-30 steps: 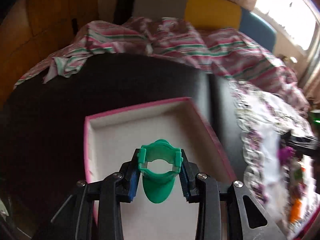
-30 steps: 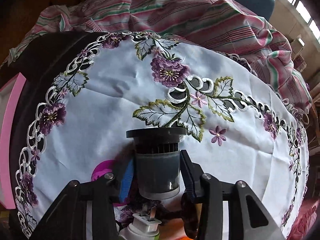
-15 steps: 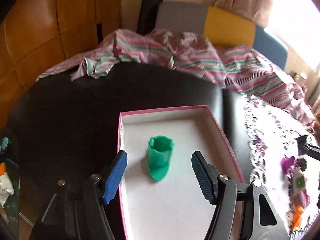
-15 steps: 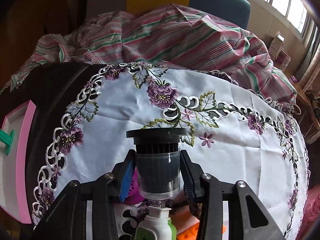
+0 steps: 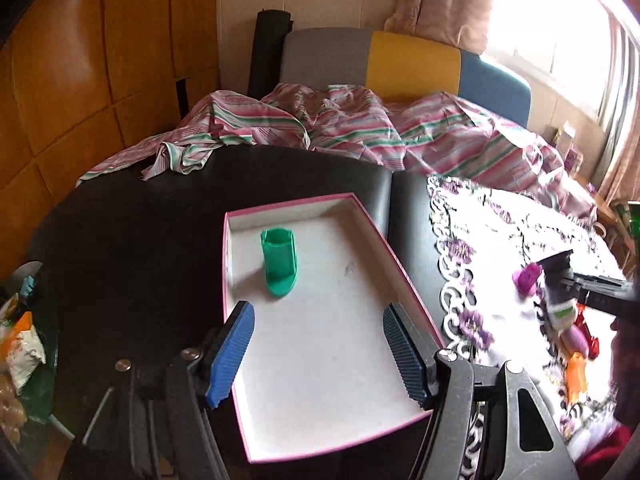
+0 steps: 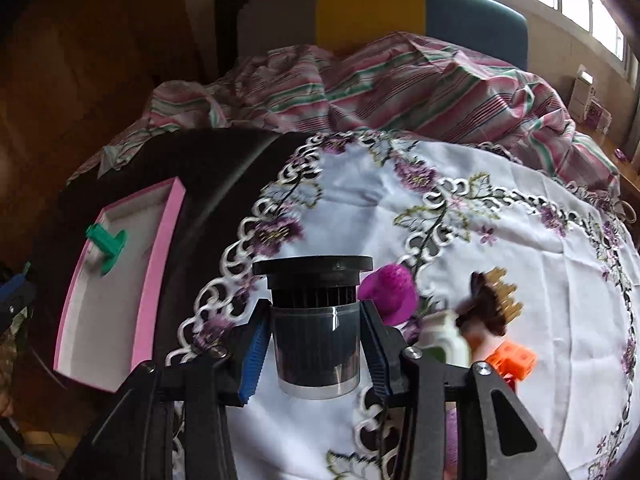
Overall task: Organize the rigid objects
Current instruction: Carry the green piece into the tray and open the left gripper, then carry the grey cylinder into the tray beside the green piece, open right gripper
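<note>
Left gripper [image 5: 316, 354]: jaws wide and empty, pulled back since a second ago, when they pinched the green holder [image 5: 279, 267]. That piece now stands ahead of the tips inside the pink-rimmed box [image 5: 400, 276]; one item is judged placed. Right gripper [image 6: 316, 350]: still clamped on the dark cylinder [image 6: 314, 320], lifted above the embroidered cloth [image 6: 500, 240], box off to its left, likely next.

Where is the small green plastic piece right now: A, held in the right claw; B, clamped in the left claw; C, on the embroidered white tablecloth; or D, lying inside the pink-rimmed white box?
D: the small green plastic piece lies on the floor of the pink-rimmed white box, ahead of the open left claw, while the right claw grips a dark cylindrical container.
</note>
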`<state>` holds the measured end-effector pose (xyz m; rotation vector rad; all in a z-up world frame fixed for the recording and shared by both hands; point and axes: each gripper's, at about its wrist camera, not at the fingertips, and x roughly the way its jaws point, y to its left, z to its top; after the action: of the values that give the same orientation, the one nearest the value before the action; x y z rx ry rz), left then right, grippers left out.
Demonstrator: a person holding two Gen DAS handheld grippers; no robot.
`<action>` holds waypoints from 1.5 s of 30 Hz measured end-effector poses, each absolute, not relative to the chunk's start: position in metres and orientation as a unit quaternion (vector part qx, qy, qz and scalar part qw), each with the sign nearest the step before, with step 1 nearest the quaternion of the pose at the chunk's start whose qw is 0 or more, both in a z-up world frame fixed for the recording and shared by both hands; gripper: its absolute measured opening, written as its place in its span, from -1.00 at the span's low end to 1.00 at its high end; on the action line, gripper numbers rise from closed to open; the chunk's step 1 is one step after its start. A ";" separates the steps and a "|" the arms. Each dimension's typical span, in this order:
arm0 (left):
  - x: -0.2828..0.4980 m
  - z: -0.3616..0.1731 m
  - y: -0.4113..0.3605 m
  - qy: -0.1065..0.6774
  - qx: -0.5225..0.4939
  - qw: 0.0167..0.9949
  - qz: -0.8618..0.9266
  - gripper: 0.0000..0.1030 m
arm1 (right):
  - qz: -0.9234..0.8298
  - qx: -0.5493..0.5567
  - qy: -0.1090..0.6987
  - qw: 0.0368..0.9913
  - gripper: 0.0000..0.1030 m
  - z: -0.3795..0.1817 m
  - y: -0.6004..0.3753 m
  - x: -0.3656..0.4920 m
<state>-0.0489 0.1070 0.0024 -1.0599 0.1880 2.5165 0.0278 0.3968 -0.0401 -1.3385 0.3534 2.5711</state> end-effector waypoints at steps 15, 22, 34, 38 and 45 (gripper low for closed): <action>-0.018 -0.008 0.093 0.064 -0.394 0.194 0.896 0.32 | 0.856 -0.490 0.134 0.094 -0.16 -0.098 0.360 0.032; -0.014 -0.013 0.088 0.064 -0.402 0.191 0.893 0.32 | 0.856 -0.486 0.149 0.095 -0.16 -0.099 0.365 0.034; -0.015 -0.019 0.072 0.057 -0.408 0.180 0.893 0.32 | 0.854 -0.487 0.145 0.107 -0.16 -0.096 0.359 0.032; -0.016 -0.023 0.062 0.052 -0.412 0.172 0.893 0.29 | 0.852 -0.491 0.141 0.113 -0.16 -0.097 0.357 0.031; -0.018 -0.027 0.046 0.040 -0.419 0.157 0.893 0.29 | 0.872 -0.453 0.163 0.090 -0.16 -0.061 0.344 0.019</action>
<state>-0.0180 0.0461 -0.0272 -1.2004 0.1140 2.5562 0.0186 0.3440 -0.0614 -1.3465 0.4855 2.5913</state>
